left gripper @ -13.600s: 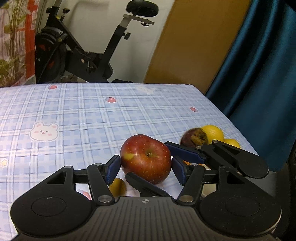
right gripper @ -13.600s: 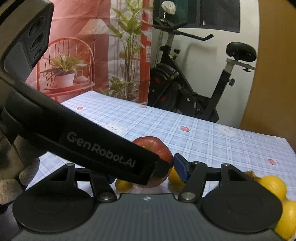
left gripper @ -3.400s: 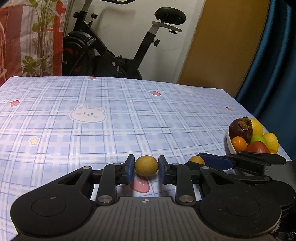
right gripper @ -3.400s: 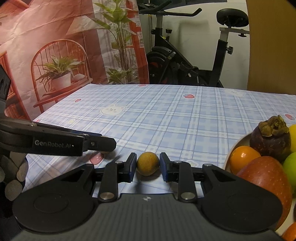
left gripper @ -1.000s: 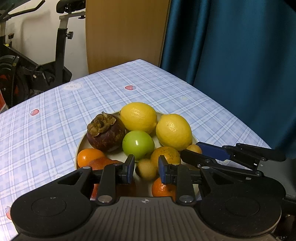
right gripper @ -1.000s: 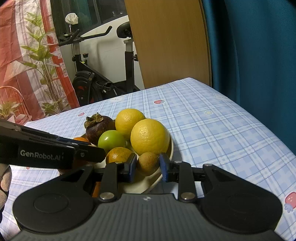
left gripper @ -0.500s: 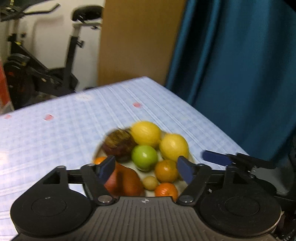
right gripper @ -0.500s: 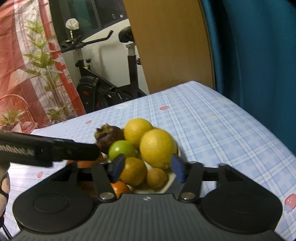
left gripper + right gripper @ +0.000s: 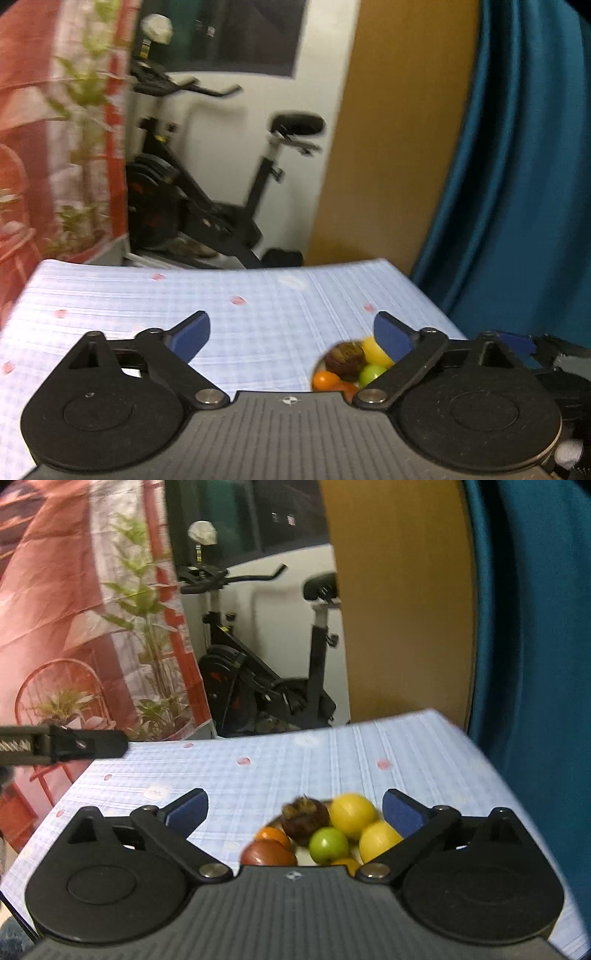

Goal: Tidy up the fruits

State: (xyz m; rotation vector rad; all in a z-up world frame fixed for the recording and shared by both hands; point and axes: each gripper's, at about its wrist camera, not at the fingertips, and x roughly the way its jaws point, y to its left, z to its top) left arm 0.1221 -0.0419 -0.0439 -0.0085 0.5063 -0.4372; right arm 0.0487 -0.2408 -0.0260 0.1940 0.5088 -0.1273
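Note:
A plate piled with fruit sits on the blue checked tablecloth below both grippers. In the right wrist view I see a mangosteen, two lemons, a green fruit, an orange and a red apple. My right gripper hangs above them, its jaws opening wide with nothing between the pads. In the left wrist view the mangosteen and neighbours peek past the right finger. My left gripper is also opening, empty, over bare cloth. The two small brown fruits are hidden.
An exercise bike stands behind the table's far edge, beside a wooden panel and a teal curtain. A red printed backdrop is at the left. The left gripper's finger juts in from the left in the right wrist view.
Both grippers let go of their small brown fruits on the plate, spread wide and rose away. The plate now looks smaller and lower in both views; the left view swung towards the bike.

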